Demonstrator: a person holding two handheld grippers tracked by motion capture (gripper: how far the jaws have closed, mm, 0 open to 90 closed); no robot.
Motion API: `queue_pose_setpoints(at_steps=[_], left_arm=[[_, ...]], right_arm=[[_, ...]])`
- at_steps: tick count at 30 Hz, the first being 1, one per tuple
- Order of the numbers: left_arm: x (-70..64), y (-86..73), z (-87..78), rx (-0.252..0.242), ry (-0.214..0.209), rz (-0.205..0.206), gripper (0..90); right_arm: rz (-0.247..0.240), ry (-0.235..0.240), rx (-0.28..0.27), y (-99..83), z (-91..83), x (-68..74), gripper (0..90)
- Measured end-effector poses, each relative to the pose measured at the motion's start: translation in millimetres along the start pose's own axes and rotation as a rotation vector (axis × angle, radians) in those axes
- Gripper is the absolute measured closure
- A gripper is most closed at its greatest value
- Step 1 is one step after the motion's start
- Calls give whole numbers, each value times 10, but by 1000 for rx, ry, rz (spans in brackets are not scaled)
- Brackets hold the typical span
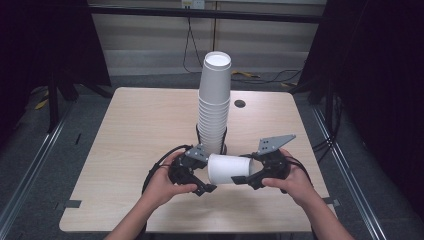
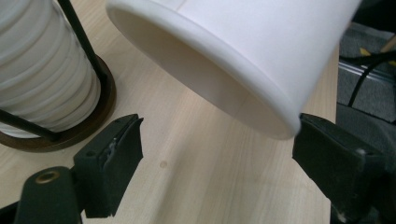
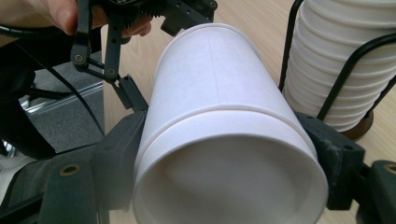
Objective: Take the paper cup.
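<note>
Dark curtains flank a pale wood table (image 1: 135, 150) standing on grey floor, with a light panelled wall and hanging cables behind it; no writing can be read on anything. Near the table's middle a tall stack of cups (image 1: 215, 100) rises from a black wire holder (image 1: 223, 142), and a small dark hole (image 1: 240, 103) sits in the tabletop to its right. Just in front of the holder a single white cup (image 1: 229, 169) lies on its side, held between the two hands. The right gripper (image 1: 244, 178) clamps the cup's base end: the right gripper view has both jaws pressed against the cup (image 3: 224, 140), whose recessed bottom faces the camera. The left gripper (image 1: 205, 187) is spread wide at the cup's mouth; the left gripper view shows its jaws apart with the cup's rim (image 2: 205, 74) just above them, one jaw close by the rim, contact unclear. That view also shows the holder's round brown base (image 2: 100, 116)
</note>
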State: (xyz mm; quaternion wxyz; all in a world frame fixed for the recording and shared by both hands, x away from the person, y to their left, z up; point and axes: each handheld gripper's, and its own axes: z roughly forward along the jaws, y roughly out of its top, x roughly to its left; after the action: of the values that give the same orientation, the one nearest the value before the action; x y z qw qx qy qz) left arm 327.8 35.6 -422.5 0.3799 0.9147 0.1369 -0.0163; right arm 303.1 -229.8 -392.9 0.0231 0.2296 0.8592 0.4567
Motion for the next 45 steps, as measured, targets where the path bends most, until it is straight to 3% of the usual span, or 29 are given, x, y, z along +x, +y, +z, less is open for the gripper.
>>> queue_pose_setpoints(at_steps=[2,5,8,12,19,23,28,35,45], left_arm=[[-3,6,-14,12,11,20,159],[9,26,-62,-8,28,11,159],[22,43,-92,-19,11,17,157],[13,82,-108,-24,17,40,157],[-1,103,-106,-6,20,47,157],[-4,121,-117,-3,35,81,147],[1,161,-108,10,57,107,43],[10,207,-84,3,28,129,15],[55,178,-43,-29,-35,101,25]], right_arm=[[3,-3,3,-3,-6,-2,231],[-11,2,14,6,4,11,231],[-12,4,11,11,13,17,232],[-13,5,13,16,22,17,231],[-16,7,15,11,21,22,231],[-22,10,13,12,14,21,233],[-28,17,13,17,16,23,234],[-34,29,19,21,39,31,234],[-36,37,9,27,26,31,235]])
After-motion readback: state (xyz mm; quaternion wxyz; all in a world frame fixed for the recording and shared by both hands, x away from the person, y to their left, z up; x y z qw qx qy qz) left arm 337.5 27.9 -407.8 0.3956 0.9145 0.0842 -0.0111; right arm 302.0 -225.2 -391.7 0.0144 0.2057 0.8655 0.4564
